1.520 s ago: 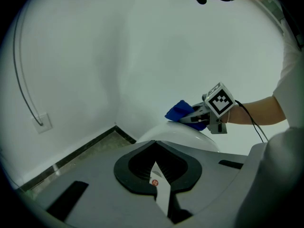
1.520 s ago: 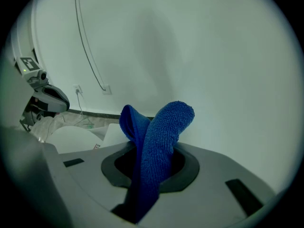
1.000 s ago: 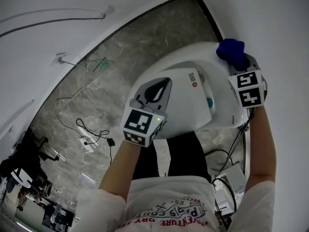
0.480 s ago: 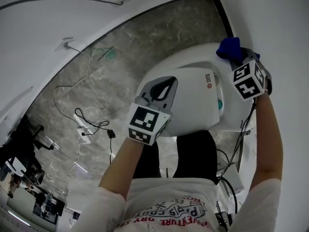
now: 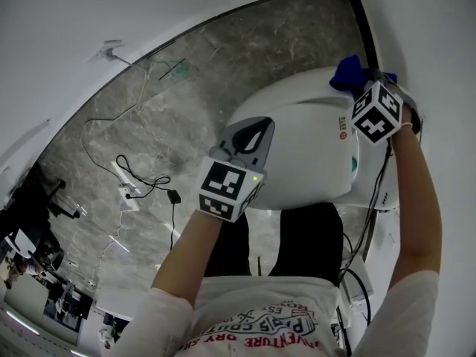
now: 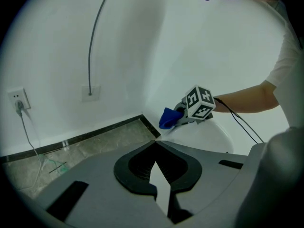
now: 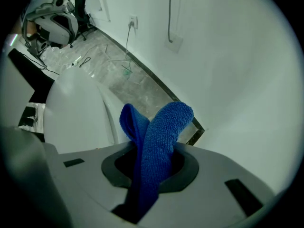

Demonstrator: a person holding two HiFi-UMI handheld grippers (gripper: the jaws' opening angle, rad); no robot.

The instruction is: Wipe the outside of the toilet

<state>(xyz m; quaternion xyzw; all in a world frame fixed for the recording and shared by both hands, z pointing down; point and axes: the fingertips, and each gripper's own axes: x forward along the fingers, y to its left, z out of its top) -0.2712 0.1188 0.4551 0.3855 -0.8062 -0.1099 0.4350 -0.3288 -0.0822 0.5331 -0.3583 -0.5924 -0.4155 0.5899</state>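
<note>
The white toilet (image 5: 297,162) stands with its lid down against the wall. My right gripper (image 5: 358,82) is at the toilet's far right corner near the wall, shut on a blue cloth (image 5: 346,71). In the right gripper view the folded blue cloth (image 7: 166,122) sticks up out of the jaws, with the toilet (image 7: 71,113) to its left. My left gripper (image 5: 256,127) hovers over the toilet's left side, shut, with nothing in it. From the left gripper view I see the cloth (image 6: 168,118) and the right gripper's marker cube (image 6: 199,102) resting on the toilet (image 6: 204,137).
A dark baseboard (image 5: 223,21) runs where the marble floor meets the white wall. Cables and a power strip (image 5: 128,199) lie on the floor to the left. A wall socket (image 6: 17,99) holds a plug. My legs (image 5: 297,236) stand at the toilet's near edge.
My right gripper has carried the blue cloth farther along the toilet's back toward the wall. The left gripper has barely moved over the lid.
</note>
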